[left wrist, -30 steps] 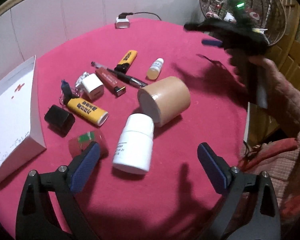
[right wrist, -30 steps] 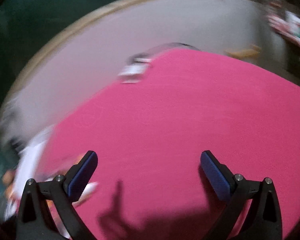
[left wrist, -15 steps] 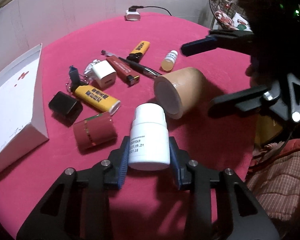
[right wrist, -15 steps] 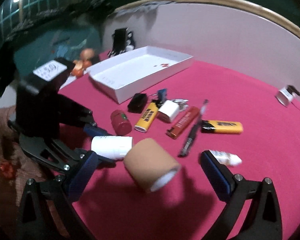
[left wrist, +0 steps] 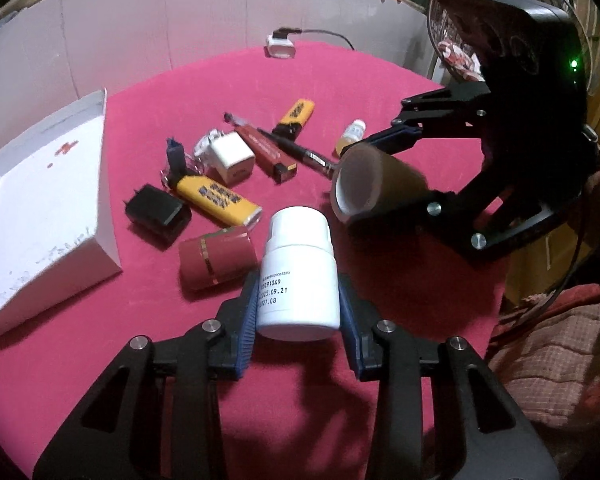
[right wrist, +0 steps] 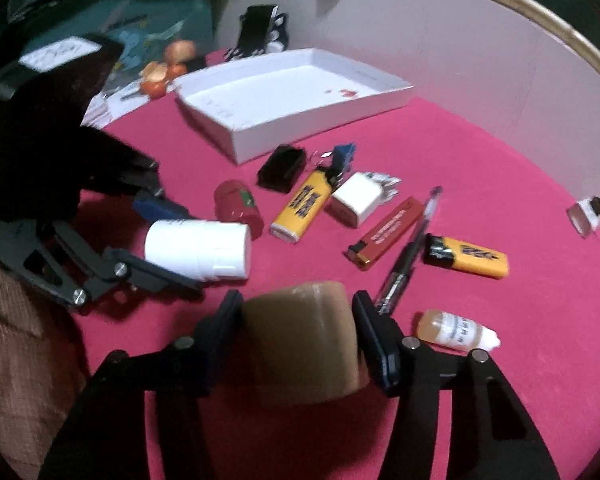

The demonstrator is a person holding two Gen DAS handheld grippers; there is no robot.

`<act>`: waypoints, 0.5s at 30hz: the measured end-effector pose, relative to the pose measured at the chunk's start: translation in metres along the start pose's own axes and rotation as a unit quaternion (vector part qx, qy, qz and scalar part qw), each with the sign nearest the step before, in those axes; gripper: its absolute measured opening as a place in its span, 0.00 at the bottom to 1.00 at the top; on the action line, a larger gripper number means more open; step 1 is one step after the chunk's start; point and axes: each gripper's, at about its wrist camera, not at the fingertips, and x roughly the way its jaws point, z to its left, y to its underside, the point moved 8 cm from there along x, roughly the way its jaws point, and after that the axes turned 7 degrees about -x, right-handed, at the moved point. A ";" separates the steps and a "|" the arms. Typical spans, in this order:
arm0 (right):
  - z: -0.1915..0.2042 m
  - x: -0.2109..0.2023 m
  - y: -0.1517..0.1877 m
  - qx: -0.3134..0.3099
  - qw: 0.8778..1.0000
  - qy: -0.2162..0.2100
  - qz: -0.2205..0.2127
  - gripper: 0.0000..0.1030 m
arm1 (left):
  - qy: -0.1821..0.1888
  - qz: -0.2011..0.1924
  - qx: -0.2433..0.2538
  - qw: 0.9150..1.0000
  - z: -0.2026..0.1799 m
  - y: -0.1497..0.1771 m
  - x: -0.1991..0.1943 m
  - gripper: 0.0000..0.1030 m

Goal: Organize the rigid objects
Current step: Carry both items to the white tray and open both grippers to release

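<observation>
Two grips at once: my left hand-held gripper (left wrist: 298, 312) clamps the white plastic pill bottle (left wrist: 298, 272) low over the red-clothed bench (left wrist: 380, 92), while my right hand-held gripper (right wrist: 300, 336), jaws just closing, pinches the tan cardboard roll (right wrist: 304, 340) (both probably bound for the white cardboard tray (right wrist: 300, 80)).

White pill bottle (left wrist: 298, 276) lying on red cloth, tan tape roll (right wrist: 300, 342) on its side nearby

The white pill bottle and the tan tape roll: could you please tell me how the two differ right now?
The white pill bottle is slimmer, capped and carries printed dates; the tan tape roll is fatter, plain and shows a pale core at one end. The left gripper is clamped on the bottle, while the right gripper, whose jaws have just been closing, grips the roll. Both are cylinders lying on their sides over the red tablecloth.
</observation>
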 end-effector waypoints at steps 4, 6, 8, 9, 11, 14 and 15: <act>-0.005 -0.018 -0.021 0.016 0.999 0.039 -0.026 0.52 | 0.003 -0.032 -0.019 0.999 0.003 -0.010 -0.021 0.35; -0.010 -0.028 -0.034 0.026 0.997 0.056 -0.040 0.52 | -0.001 -0.049 -0.030 0.998 0.009 -0.015 -0.033 0.35; -0.014 -0.031 -0.048 0.033 0.996 0.072 -0.047 0.51 | -0.013 -0.068 -0.040 0.997 0.019 -0.023 -0.043 0.35; -0.016 -0.031 -0.050 0.035 0.995 0.077 -0.049 0.51 | -0.021 -0.076 -0.045 0.996 0.025 -0.028 -0.048 0.35; -0.017 -0.030 -0.064 0.037 0.994 0.091 -0.054 0.51 | -0.034 -0.091 -0.060 0.993 0.039 -0.034 -0.059 0.35; -0.016 -0.029 -0.076 0.033 0.993 0.100 -0.056 0.51 | -0.052 -0.111 -0.085 0.989 0.062 -0.038 -0.075 0.35; -0.016 -0.028 -0.080 0.032 0.993 0.103 -0.057 0.51 | -0.060 -0.116 -0.091 0.987 0.069 -0.040 -0.079 0.35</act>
